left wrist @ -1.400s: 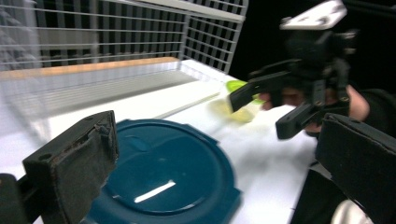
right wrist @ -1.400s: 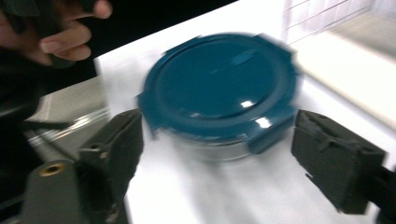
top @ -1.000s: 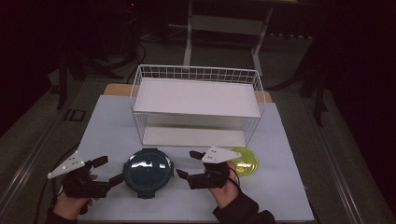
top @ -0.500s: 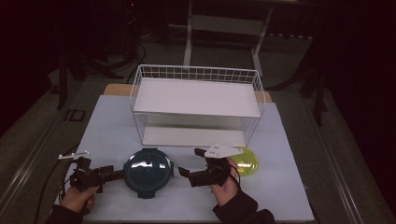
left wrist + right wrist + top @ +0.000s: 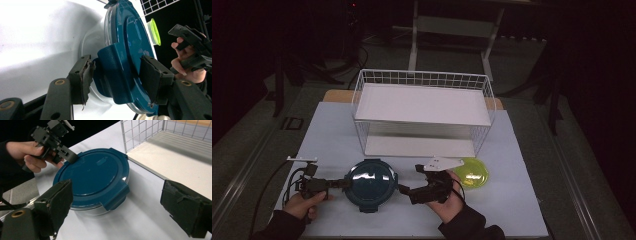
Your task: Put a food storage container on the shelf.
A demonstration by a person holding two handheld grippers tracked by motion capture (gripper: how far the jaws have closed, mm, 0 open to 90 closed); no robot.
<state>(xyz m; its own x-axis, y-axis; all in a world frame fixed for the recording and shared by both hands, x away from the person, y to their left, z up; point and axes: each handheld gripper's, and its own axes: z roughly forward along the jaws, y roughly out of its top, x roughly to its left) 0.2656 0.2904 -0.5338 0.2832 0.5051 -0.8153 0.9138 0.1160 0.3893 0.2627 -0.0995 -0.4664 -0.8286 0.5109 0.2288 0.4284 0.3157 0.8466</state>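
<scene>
I'm seeing my left gripper (image 5: pixel 115 82) straddling a latch tab on the teal-lidded container (image 5: pixel 371 183), jaws spread around it, though contact looks uncertain. My right gripper (image 5: pixel 117 207) is hanging just right of the container, jaws wide apart. The wire basket (image 5: pixel 424 112) is sitting behind it, a green lid (image 5: pixel 472 172) to its right

Left gripper (image 5: pixel 343 183) rolled sideways, jaws parted — right gripper (image 5: pixel 404 192) wide open, hand-held.

on the worktop (image 5: pixel 522 210): wire rack (image 5: pixel 422 112) behind, lidded container (image 5: pixel 371 182) in front at left, small lid (image 5: pixel 472 172) right of it.
</scene>
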